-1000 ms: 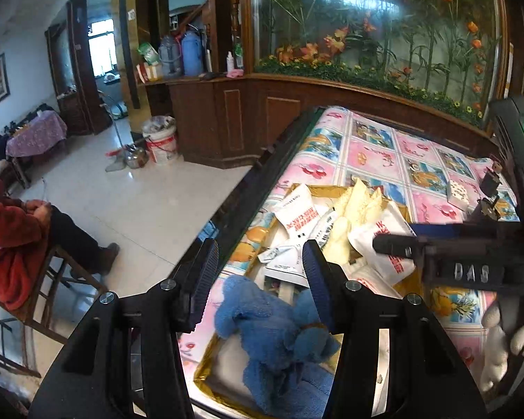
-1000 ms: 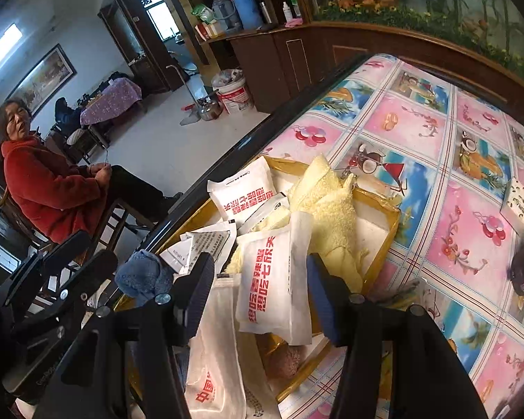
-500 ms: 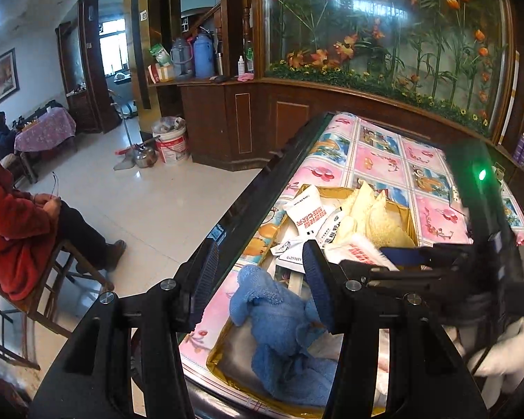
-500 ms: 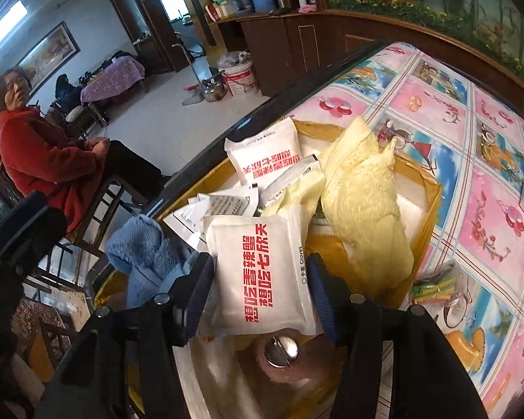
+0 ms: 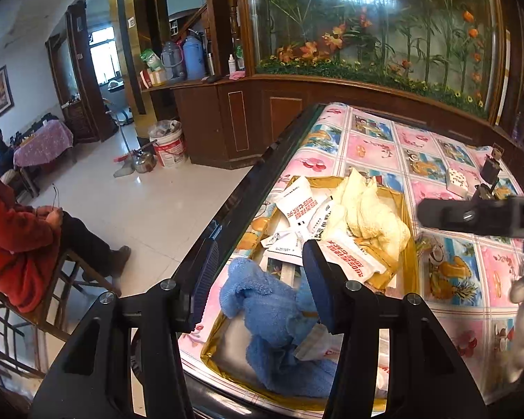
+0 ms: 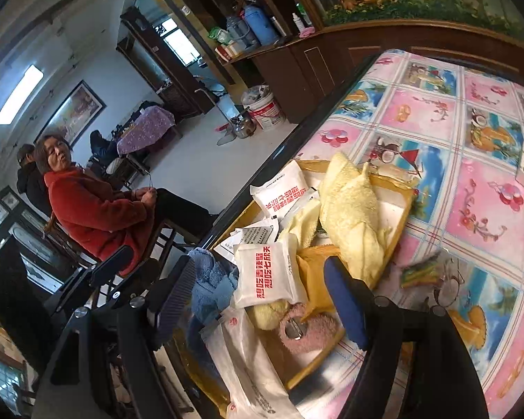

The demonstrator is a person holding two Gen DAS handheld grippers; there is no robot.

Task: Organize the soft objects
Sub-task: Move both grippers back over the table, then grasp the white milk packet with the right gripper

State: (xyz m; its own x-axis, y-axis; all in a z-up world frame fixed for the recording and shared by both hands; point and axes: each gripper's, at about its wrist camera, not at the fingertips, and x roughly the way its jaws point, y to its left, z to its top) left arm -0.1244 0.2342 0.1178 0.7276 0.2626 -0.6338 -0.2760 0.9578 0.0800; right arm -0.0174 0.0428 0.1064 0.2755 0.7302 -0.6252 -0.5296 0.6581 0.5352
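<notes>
From the left wrist view, the left gripper (image 5: pixel 258 276) hangs over the near end of the gold tray (image 5: pixel 410 244) on the fruit-print tablecloth (image 5: pixel 377 139), its jaws parted about halfway with nothing pressed between the pads; the blue towel (image 5: pixel 272 317) lies crumpled in the tray right under them, one fold slumped toward the near rim. Further in sit a white sachet with red lettering (image 5: pixel 346 255), a scatter of paper packets (image 5: pixel 297 206) and the yellow towel (image 5: pixel 366 213) heaped at the far end, while the right gripper's dark body (image 5: pixel 478 216) crosses the frame's right side. A careless close here could snag a sachet along with the blue towel, or drag the cloth over the rim and off the table edge (image 5: pixel 234 216). From the right wrist view, the right gripper (image 6: pixel 262 300) has just been spreading its jaws, which now stand wide and empty above the tray's cluttered middle, the red-lettered sachet (image 6: pixel 265 276) lying loose between the fingers but untouched. Just below it rests a pink fluffy item with a metal clasp (image 6: pixel 304 335) beside a small yellow plush piece (image 6: pixel 265 312) and a clear plastic bag (image 6: pixel 248 359). The slick bag and sachets look ready to slide, so a grab at the soft pieces may pinch plastic instead.
</notes>
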